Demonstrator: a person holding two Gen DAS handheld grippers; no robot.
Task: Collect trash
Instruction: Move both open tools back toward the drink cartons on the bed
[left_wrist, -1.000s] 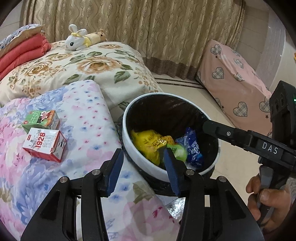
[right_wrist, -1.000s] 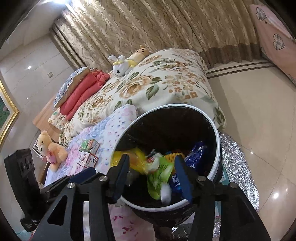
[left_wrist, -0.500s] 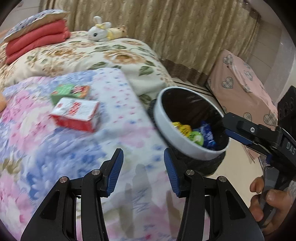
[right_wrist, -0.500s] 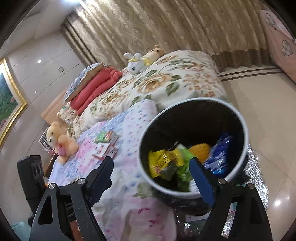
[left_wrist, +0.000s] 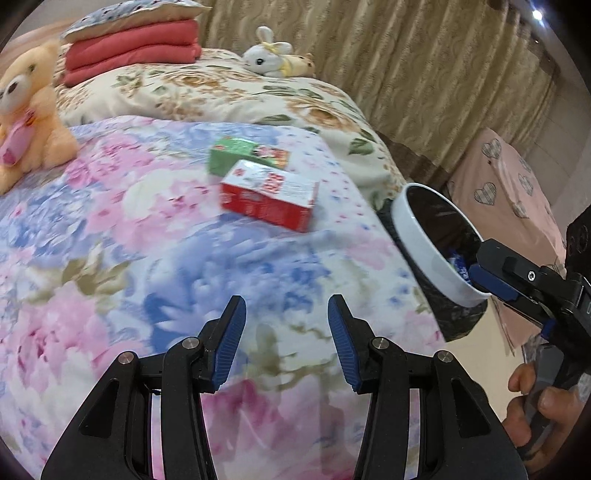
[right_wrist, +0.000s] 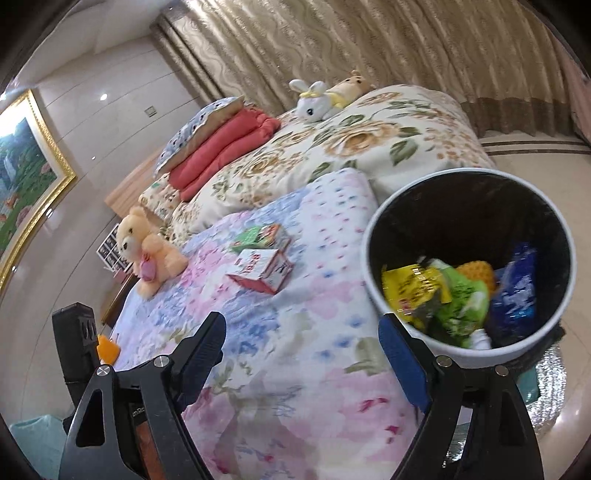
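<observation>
A red-and-white carton (left_wrist: 269, 195) lies on the flowered bedspread, with a green carton (left_wrist: 246, 156) right behind it. Both also show in the right wrist view: the red one (right_wrist: 260, 270), the green one (right_wrist: 258, 236). A white-rimmed bin (right_wrist: 469, 258) with a black liner stands at the bed's corner and holds yellow, green and blue wrappers. My left gripper (left_wrist: 283, 343) is open and empty above the bedspread, short of the cartons. My right gripper (right_wrist: 303, 354) is open wide and empty, next to the bin's rim; it also shows in the left wrist view (left_wrist: 491, 273).
An orange teddy bear (left_wrist: 26, 110) sits on the bed at the left. Folded red blankets (left_wrist: 133, 51) and a white plush rabbit (left_wrist: 273, 55) lie further back. A pink heart-patterned cover (left_wrist: 509, 192) stands beyond the bin. Curtains hang behind.
Both grippers have swung left, away from the bin and over the bed. The cartons are nearer to the left gripper. The right gripper's jaws have spread wider.
</observation>
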